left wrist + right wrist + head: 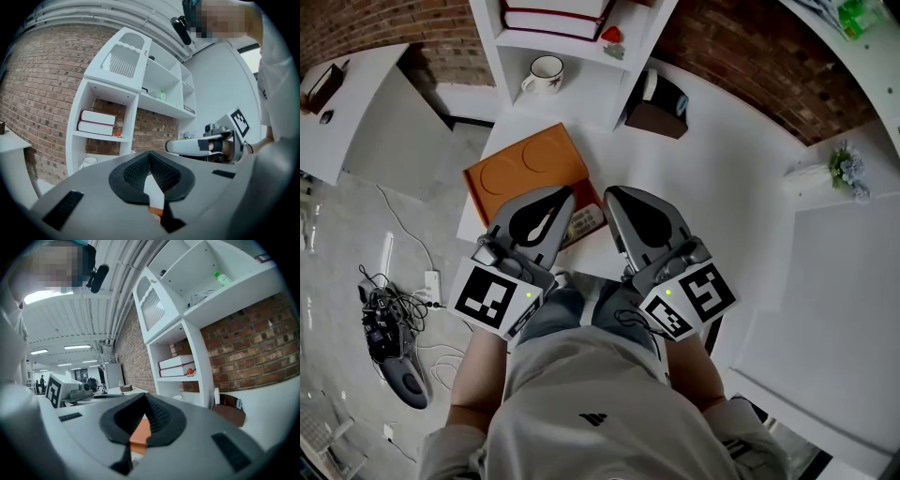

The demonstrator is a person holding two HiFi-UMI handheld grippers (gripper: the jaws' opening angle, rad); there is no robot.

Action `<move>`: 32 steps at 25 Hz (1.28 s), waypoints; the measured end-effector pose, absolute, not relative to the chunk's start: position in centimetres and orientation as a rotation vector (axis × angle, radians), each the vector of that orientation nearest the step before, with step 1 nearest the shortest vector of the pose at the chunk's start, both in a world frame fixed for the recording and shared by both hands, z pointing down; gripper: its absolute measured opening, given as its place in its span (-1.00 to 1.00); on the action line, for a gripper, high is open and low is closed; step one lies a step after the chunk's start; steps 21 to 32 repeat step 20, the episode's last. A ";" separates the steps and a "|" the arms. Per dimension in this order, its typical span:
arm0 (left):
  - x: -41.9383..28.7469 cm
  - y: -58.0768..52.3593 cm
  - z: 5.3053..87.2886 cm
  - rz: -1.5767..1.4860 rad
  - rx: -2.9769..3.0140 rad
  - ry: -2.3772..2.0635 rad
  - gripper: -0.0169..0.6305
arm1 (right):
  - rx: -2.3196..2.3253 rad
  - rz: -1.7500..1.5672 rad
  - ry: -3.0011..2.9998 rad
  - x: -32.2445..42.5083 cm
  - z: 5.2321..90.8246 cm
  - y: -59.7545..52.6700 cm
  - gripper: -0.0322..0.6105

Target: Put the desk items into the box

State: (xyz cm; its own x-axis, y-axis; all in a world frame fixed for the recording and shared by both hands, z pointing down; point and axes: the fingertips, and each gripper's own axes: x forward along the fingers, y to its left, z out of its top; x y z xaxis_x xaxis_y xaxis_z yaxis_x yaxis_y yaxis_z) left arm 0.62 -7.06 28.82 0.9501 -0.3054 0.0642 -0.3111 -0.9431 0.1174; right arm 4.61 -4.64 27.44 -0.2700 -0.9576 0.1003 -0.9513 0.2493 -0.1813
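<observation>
The white desk (741,187) takes up most of the head view, bending round the person from the upper middle to the right. At its far edge stands a white shelf unit (492,37), backed by a brick wall.

The orange box (525,169) lies flat on the desk just in front of the shelf unit. Its top face shows two shallow round shapes. Its near corner reaches the gap between the two gripper tips. A small labelled strip shows at that corner, but I cannot tell what it is.

The person sits at the desk edge and holds both grippers side by side above the lap, pointing roughly level toward the shelf unit. The left gripper (561,199) has its fingers pressed together with nothing between them. The right gripper (617,197) is the same, fingers closed and empty. In the right gripper view a strip of the orange box shows past the lower gap of the closed jaws.

Two books (558,17) lie stacked on an upper shelf. A brown holder (661,108) sits on the desk just right of the shelf unit. A white mug (546,73) stands in the compartment below the books. A small potted plant (844,169) stands far right. A tiny red thing (611,36) rests beside the books.
</observation>
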 end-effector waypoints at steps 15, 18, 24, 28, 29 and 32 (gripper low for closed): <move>1.3 -5.5 28.4 0.052 2.999 -0.374 -0.91 | -1.939 -0.277 2.426 4.4 26.8 -3.0 -0.87; 1.4 -5.3 28.1 0.046 3.004 -0.356 -0.91 | -1.950 -0.272 2.419 4.4 26.6 -2.8 -0.87; 1.4 -5.1 28.0 0.044 3.007 -0.346 -0.91 | -1.956 -0.270 2.416 4.3 26.5 -2.7 -0.87; 1.4 -5.1 28.0 0.044 3.007 -0.346 -0.91 | -1.956 -0.270 2.416 4.3 26.5 -2.7 -0.87; 1.4 -5.1 28.0 0.044 3.007 -0.346 -0.91 | -1.956 -0.270 2.416 4.3 26.5 -2.7 -0.87; 1.4 -5.1 28.0 0.044 3.007 -0.346 -0.91 | -1.956 -0.270 2.416 4.3 26.5 -2.7 -0.87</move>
